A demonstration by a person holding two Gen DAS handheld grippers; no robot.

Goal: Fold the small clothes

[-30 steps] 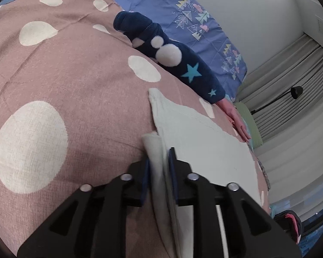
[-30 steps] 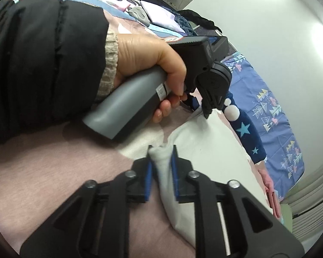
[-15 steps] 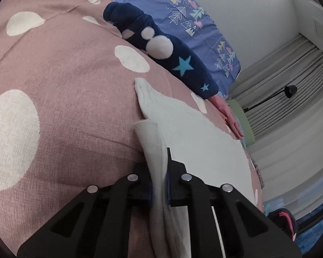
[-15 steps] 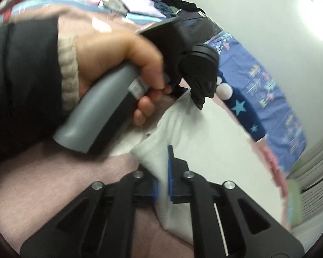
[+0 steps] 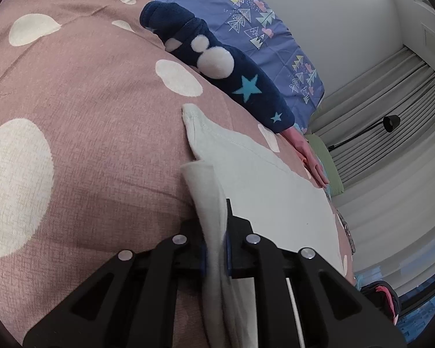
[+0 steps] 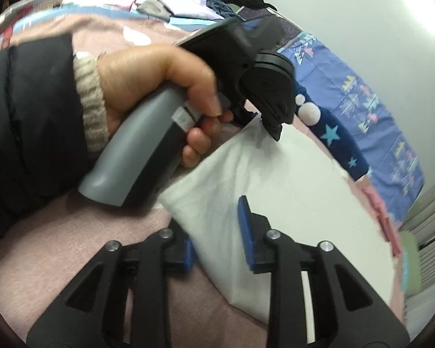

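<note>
White garment (image 5: pixel 264 191) lies flat on the pink dotted bedspread (image 5: pixel 81 121), its seamed corner free, with bare bedspread to its left. Left gripper (image 5: pixel 216 256) pinches a folded-up edge of the cloth. Right gripper (image 6: pixel 217 246) is spread, fingers straddling the near edge, apparently not gripping; this view is blurred. Only the right wrist view shows the left hand (image 6: pixel 156 87) on its grey handle. A navy starred sleeve (image 5: pixel 229 69) borders the far side; cloth's right end is cut off.

You're over a pink bedspread (image 5: pixel 95 92) with cream dots. Beyond it lies a blue sheet (image 5: pixel 264 29) printed with trees, against a plain white wall (image 5: pixel 333 14). Grey curtains (image 5: pixel 391 116) hang right, a black lamp (image 5: pixel 391 121) before them.
</note>
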